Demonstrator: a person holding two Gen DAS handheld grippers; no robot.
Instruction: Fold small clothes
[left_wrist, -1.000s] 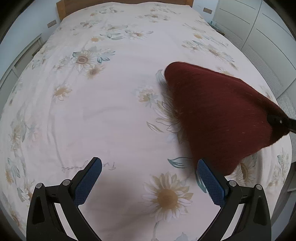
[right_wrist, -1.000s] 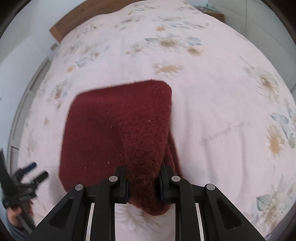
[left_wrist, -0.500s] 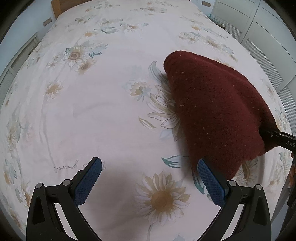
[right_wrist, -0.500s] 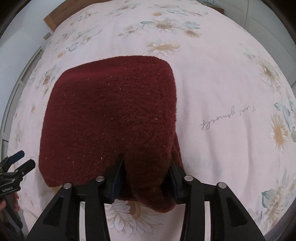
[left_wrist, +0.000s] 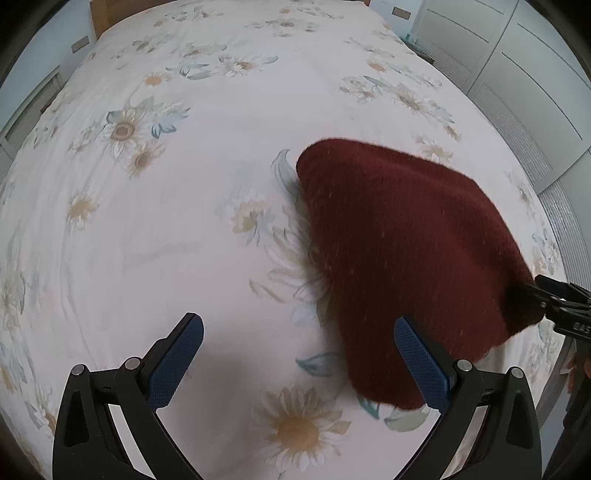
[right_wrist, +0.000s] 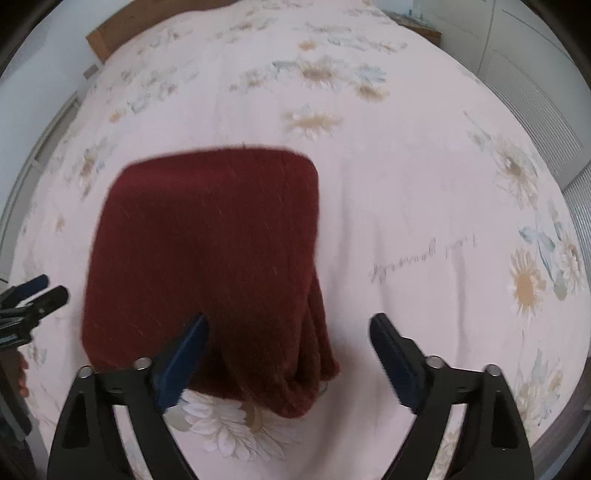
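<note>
A folded dark red fuzzy garment (left_wrist: 402, 258) lies on the floral bedsheet (left_wrist: 192, 221); it also shows in the right wrist view (right_wrist: 214, 258) as a rough square with thick bunched folds at its near right corner. My left gripper (left_wrist: 299, 354) is open and empty, above the sheet just left of the garment. My right gripper (right_wrist: 288, 350) is open, its fingers astride the garment's near edge without holding it. It shows in the left wrist view (left_wrist: 561, 302) at the garment's right edge.
The bed fills both views, with a wooden headboard (left_wrist: 110, 18) at the far end. White wardrobe doors (left_wrist: 517, 66) stand along the right. A wall and low furniture (right_wrist: 44, 140) run along the left side.
My right gripper has opened and let go of the red garment, which now rests on the bed. My left gripper stayed open and barely shifted.
</note>
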